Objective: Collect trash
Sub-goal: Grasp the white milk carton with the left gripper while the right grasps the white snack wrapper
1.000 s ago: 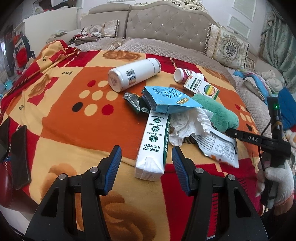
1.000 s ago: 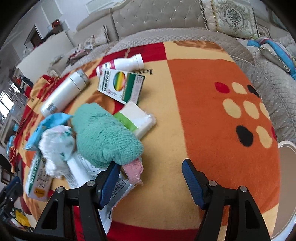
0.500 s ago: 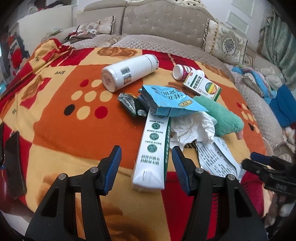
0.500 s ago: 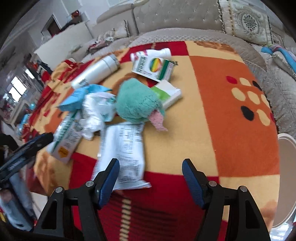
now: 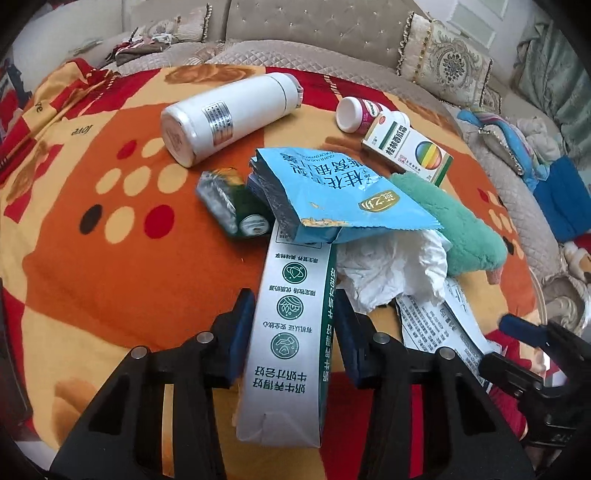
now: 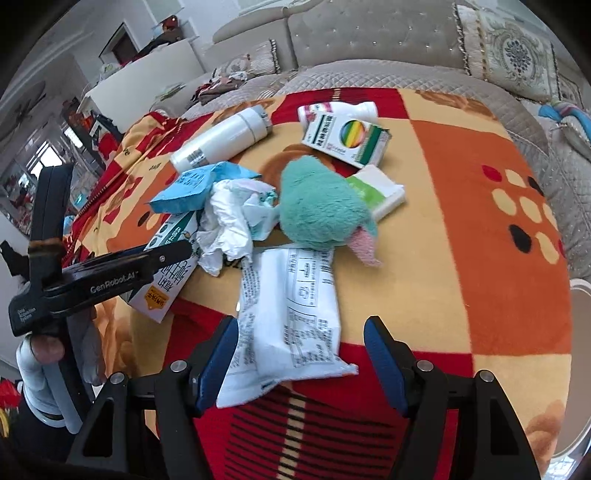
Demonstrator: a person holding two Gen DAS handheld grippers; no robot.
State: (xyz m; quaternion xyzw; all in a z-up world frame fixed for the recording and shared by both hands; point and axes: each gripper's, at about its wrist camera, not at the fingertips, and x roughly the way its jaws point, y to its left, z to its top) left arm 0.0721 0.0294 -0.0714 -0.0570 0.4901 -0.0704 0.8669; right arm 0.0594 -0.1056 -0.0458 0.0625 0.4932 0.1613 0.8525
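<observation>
Milk carton (image 5: 291, 343), white-green, flattened; left gripper (image 5: 295, 332) fingers closing around it (right's spread).

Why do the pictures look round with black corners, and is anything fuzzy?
Both wrist views use fisheye lenses, so edges bend and corners go black. Left wrist view: the milk carton is sharp, and the sofa back curves. Right wrist view: the white wrapper has slightly smeared print, the window at far left glares white, and daylight is soft, with faint shadows.
</observation>
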